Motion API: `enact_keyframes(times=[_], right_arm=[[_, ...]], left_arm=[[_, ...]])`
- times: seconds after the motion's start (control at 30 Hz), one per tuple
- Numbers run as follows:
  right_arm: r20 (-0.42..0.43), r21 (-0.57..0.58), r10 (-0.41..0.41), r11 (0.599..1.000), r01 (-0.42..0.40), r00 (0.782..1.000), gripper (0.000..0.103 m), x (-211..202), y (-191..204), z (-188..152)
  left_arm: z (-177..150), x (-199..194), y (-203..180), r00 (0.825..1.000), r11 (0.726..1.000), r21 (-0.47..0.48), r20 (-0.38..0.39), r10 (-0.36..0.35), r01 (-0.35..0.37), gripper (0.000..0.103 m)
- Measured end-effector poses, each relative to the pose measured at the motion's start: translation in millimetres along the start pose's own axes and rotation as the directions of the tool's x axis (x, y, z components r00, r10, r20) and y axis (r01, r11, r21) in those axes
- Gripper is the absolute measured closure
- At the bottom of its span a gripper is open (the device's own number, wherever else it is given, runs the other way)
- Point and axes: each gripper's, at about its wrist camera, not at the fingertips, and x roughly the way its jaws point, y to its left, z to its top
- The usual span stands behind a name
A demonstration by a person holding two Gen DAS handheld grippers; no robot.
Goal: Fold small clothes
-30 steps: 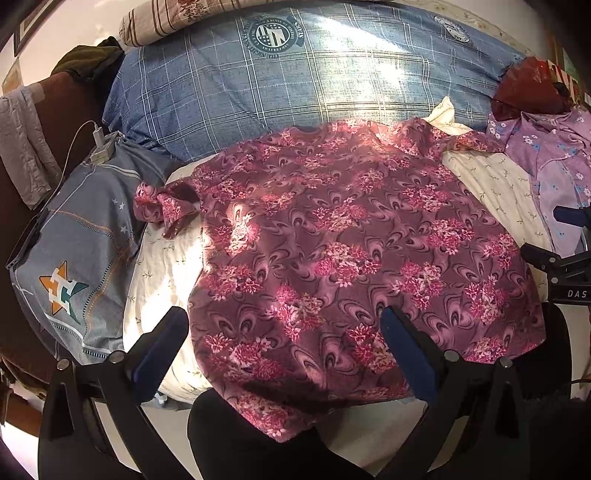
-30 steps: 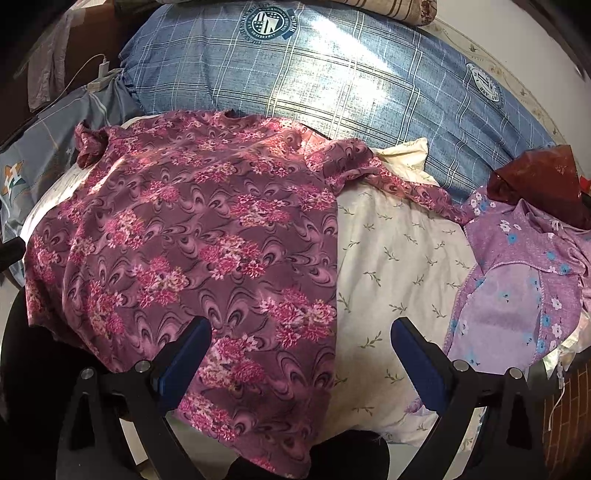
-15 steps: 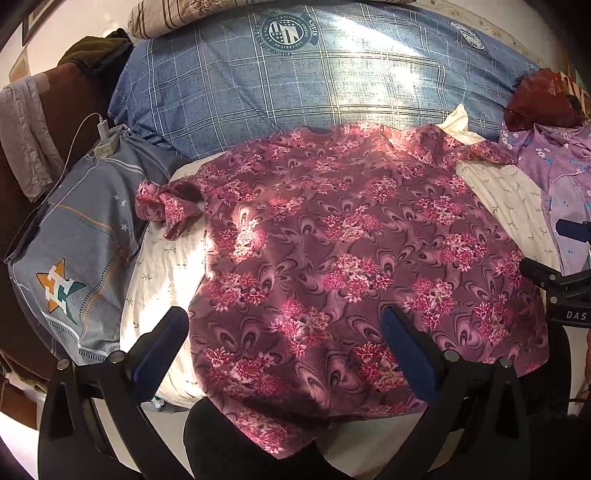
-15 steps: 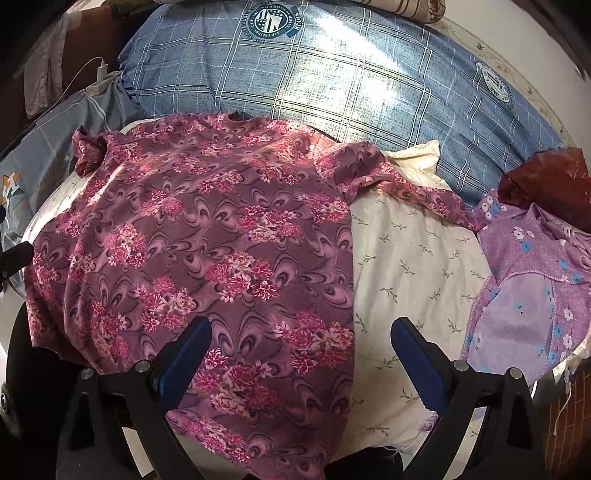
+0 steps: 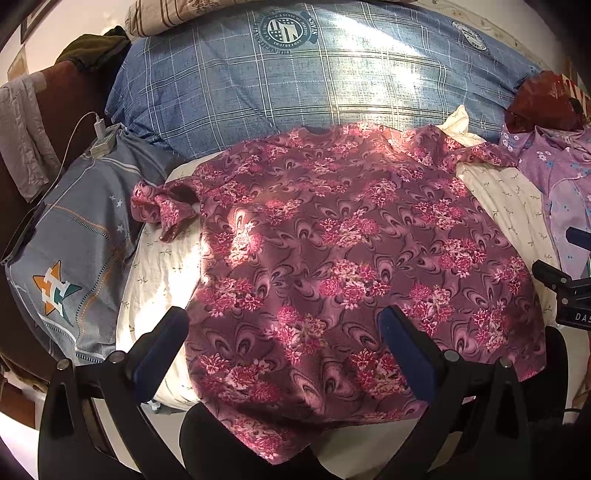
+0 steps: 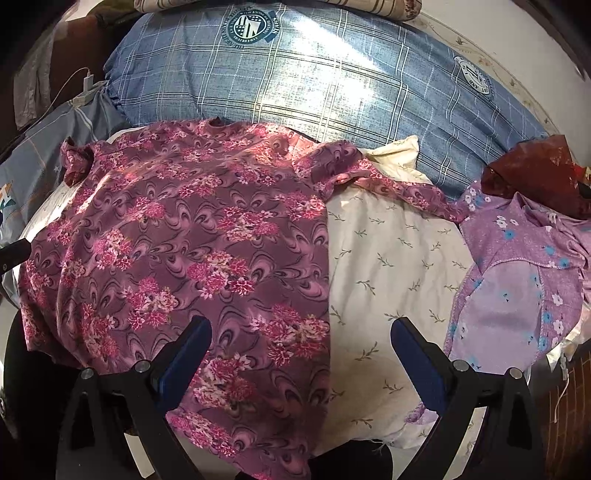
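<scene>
The blouse [image 5: 332, 258] lay spread flat on the bed [image 6: 391, 258], on its cream leaf-print sheet, hem draped over the near edge; its left sleeve [image 5: 162, 214] was bunched up beside the body, and its right sleeve [image 6: 402, 192] trailed out across the sheet. Behind the blouse a blue plaid pillow [image 5: 314, 81] ran the width of the bed, touching the collar; a striped pillow [image 5: 166, 18] sat on top of that. Left of the blouse lay a grey pillow [image 5: 74, 251] with a star logo, and a charger [image 5: 103, 136] with its white cable rested on the far corner of it. Right of the blouse, just past the trailing sleeve's cuff, a lilac garment [image 6: 517, 280] lay in a heap, with a red bag [image 6: 532, 173] behind it. The left tool [image 5: 280, 347] hung over the blouse's hem, spread wide and holding nothing; the right tool [image 6: 299, 350] hung over the blouse's right edge and the bare sheet, likewise spread and empty.
</scene>
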Motion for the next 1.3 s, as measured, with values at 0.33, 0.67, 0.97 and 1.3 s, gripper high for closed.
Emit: enact_keyframes(times=[0.33, 0.67, 0.97, 1.3], right_arm=[[-0.033, 0.022, 0.024, 0.999, -0.024, 0.999, 0.005, 19.5, -6.5, 4.3], [-0.105, 0.345, 0.055, 0.939, -0.016, 0.993, 0.005, 81.2, -138.2, 45.4], [-0.049, 0.71, 0.2, 0.696, -0.107, 0.979, 0.005, 169.1, -309.4, 94.7], [0.005, 0.876, 0.318, 0.456, -0.157, 0.948, 0.009, 263.9, -341.6, 98.3]], left_arm=[[12.2, 16.7, -3.1, 0.998, 0.999, -0.006, -0.046, -0.032, 0.031, 0.0], [70.3, 69.9, 66.9, 0.989, 0.987, -0.152, -0.143, 0.026, -0.048, 0.0], [113.9, 172.6, 152.3, 0.946, 0.907, -0.393, -0.323, 0.021, -0.154, 0.0], [111.9, 258.8, 154.8, 0.891, 0.872, -0.459, -0.449, -0.059, -0.173, 0.0]])
